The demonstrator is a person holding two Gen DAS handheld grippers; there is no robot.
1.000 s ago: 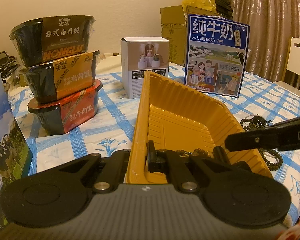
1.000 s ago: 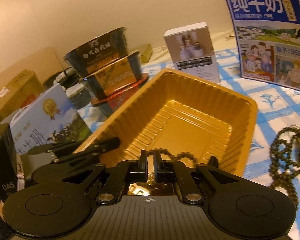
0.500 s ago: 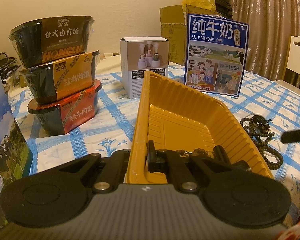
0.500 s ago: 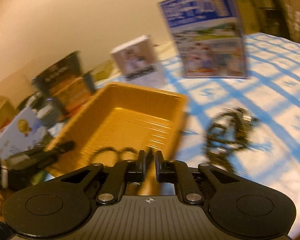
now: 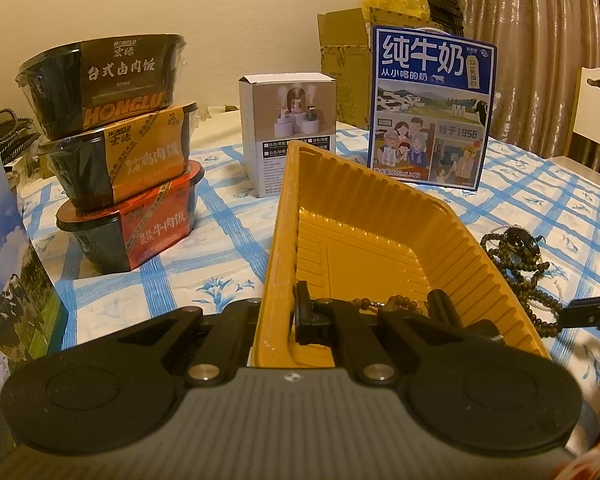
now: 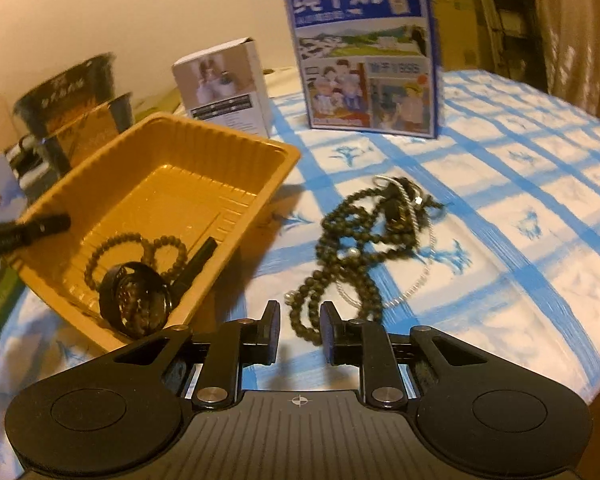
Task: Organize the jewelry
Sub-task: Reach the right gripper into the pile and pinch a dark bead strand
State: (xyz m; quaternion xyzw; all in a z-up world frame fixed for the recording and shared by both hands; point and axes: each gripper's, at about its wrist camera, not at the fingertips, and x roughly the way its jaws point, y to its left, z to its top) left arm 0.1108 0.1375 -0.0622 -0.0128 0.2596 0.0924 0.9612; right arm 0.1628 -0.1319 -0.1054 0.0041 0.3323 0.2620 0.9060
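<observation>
Where ribbed yellow tray (image 6: 276, 168) ends, round beads (image 6: 352, 240) tangle.

Warm, dim indoor light, yellow cast over everything. Left wrist view sharp; small glare spots on the yellow tray (image 5: 380, 240) floor. Right wrist view soft w/ motion blur: milk carton (image 6: 364, 52) print behind the tray smeared, stacked bowls (image 6: 72, 108) left of the tray hazy. Fisheye bends both views, corners go black. Faint shadow right of the tray on the checked tablecloth (image 6: 520, 200).
</observation>
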